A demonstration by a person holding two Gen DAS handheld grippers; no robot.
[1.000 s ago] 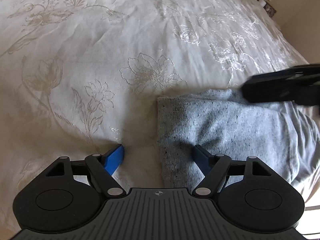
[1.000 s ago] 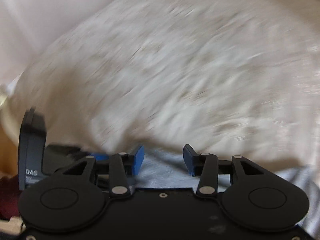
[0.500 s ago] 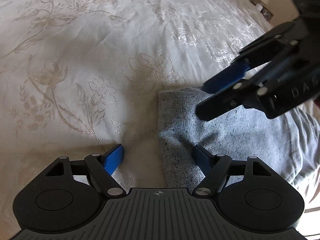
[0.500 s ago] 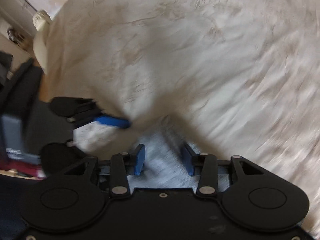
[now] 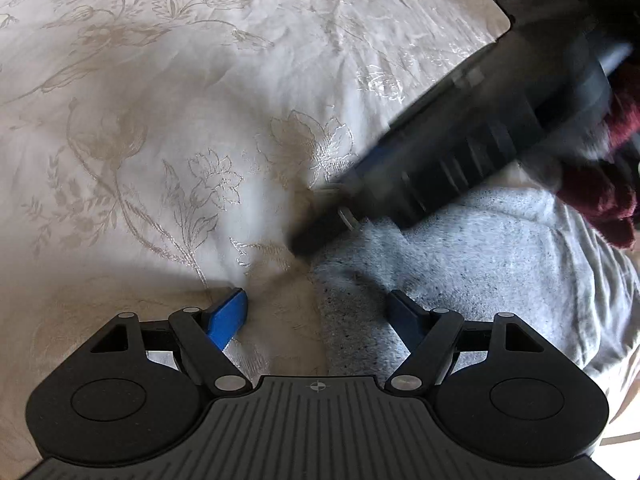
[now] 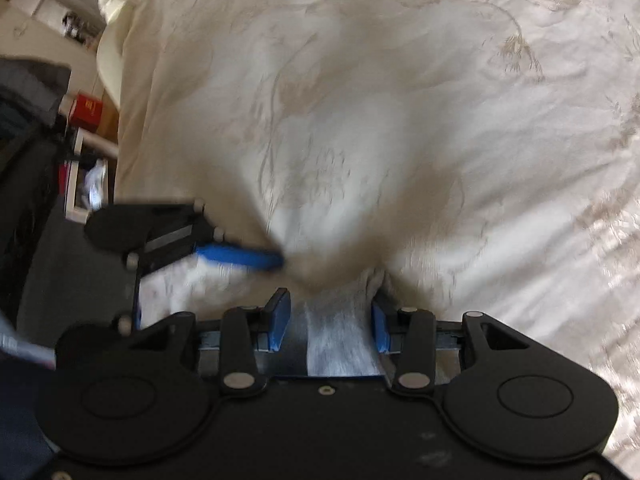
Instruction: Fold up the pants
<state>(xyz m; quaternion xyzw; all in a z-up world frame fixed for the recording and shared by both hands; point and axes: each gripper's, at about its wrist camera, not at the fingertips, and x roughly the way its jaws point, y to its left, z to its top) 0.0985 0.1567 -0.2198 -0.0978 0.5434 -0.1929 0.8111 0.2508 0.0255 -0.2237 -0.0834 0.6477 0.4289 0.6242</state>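
The grey speckled pants (image 5: 480, 264) lie folded on the white floral bedspread (image 5: 160, 120), at the right of the left wrist view. My left gripper (image 5: 318, 312) is open and straddles the near left edge of the pants, one blue finger on the bedspread, the other on the cloth. My right gripper (image 6: 328, 320) is open with the far corner of the pants (image 6: 340, 332) between its fingers. In the left wrist view the right gripper's black body (image 5: 440, 160) comes down from the upper right onto that corner. The left gripper's blue finger (image 6: 240, 258) shows at the left.
The bedspread (image 6: 440, 120) fills most of both views. A dark red garment (image 5: 612, 168) lies at the right by the pants. The bed edge, a cream lamp (image 6: 112, 20), a red box (image 6: 86, 110) and a white shelf (image 6: 80, 184) are at the left.
My right gripper has swung over and come down onto the far corner of the pants. My left gripper has stayed open in the same place on the near edge.
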